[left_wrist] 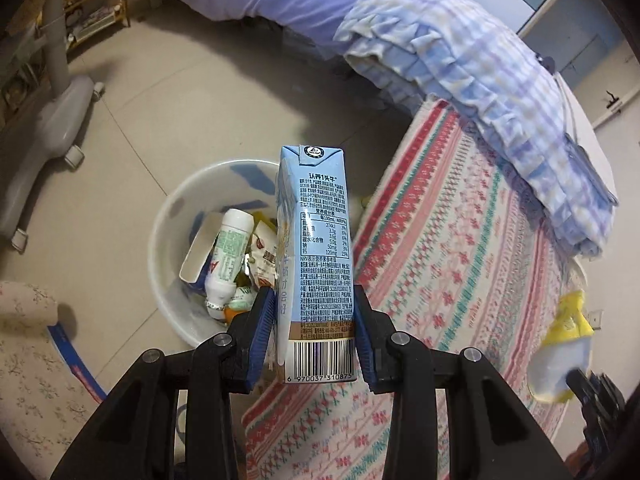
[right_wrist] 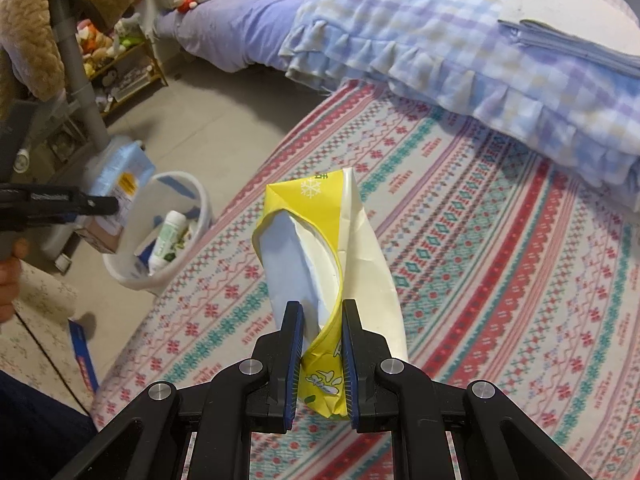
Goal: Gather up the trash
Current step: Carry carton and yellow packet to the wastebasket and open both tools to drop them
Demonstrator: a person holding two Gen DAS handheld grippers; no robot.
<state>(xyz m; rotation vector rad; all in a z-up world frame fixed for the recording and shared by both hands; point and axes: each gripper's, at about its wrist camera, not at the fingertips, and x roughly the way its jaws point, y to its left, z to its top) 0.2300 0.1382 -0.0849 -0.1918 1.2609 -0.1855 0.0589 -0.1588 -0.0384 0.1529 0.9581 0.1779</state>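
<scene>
Left tongs (left_wrist: pixel 314 320) clamp a milk carton (left_wrist: pixel 316 240) above the white bin (left_wrist: pixel 168 240) on the tiled floor (left_wrist: pixel 180 100). Right tongs (right_wrist: pixel 320 320) pinch a yellow wrapper (right_wrist: pixel 320 248) over the patterned rug (right_wrist: pixel 500 260); the bed (right_wrist: pixel 440 40) lies at twelve o'clock, the bin at nine.

Glossy printed paperboard milk carton (left_wrist: pixel 320 248)

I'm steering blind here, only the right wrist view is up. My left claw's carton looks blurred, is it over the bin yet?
Observer: The milk carton hangs above the white bin's right rim, partly over the patterned blanket.
Operator: How is the left claw gripping it?
Observer: The left claw is clamped on the carton's lower end, just above the barcode.
Operator: What's deep in the bin?
Observer: A white bottle lying neck down, snack wrappers and a flat white box against the left wall.
</scene>
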